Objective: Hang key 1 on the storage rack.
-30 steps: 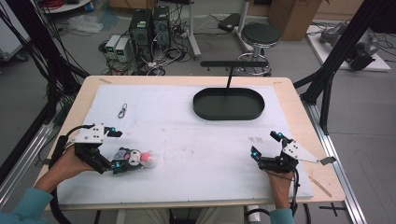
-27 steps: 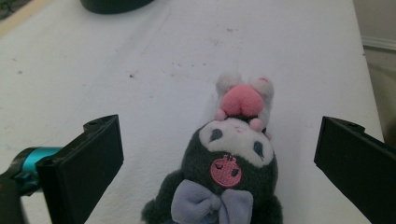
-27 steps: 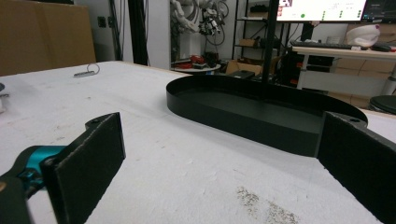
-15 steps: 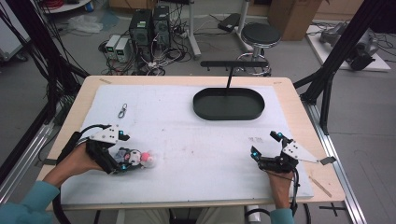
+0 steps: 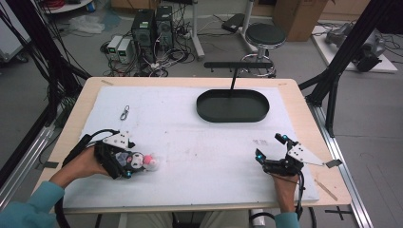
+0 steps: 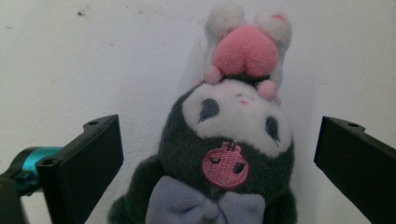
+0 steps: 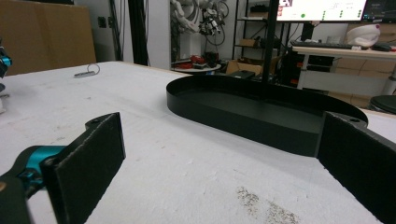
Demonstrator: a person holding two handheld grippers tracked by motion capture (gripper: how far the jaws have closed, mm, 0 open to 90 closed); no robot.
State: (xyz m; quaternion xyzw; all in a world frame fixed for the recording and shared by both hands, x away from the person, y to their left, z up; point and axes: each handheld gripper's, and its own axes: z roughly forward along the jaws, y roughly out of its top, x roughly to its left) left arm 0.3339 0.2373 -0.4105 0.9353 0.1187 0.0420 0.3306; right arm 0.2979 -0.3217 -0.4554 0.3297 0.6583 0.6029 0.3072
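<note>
A dark grey plush toy (image 5: 146,162) with a white face, pink ears and a lilac bow lies on the white mat near the table's front left. My left gripper (image 5: 129,161) is open around it; in the left gripper view the plush toy (image 6: 229,144) lies between the jaws of the left gripper (image 6: 220,125), with a gap on each side. My right gripper (image 5: 269,146) rests open at the front right with nothing in it. In the right gripper view the right gripper (image 7: 223,120) looks toward a black oval tray (image 7: 243,121).
The black oval tray (image 5: 204,111) sits at the back centre-right of the table, with a black post standing at its far side. A small metal clip (image 5: 125,113) lies on the mat at the back left, and the metal clip (image 7: 86,72) also appears far off.
My left gripper has slid right along the mat so the plush toy now lies deeper between its jaws. The right gripper has not moved.
</note>
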